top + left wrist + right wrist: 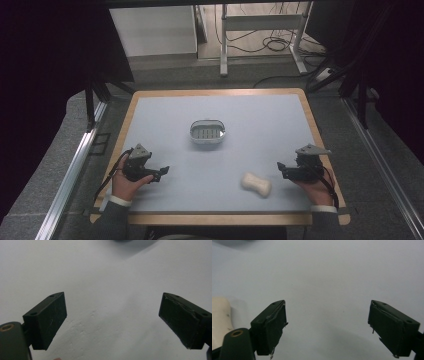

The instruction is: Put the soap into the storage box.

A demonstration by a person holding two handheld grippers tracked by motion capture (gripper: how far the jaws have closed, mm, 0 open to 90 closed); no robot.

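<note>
I see a cream, bone-shaped soap-like bar (256,184) lying flat near the front right of the pale grey surface (260,130), its long axis running left-far to right-near. My right claw (281,167) rests just beside it, released; the left claw (164,170) also gapes. A small oval metal dish (207,131) sits mid-surface. No readable writing.
</note>
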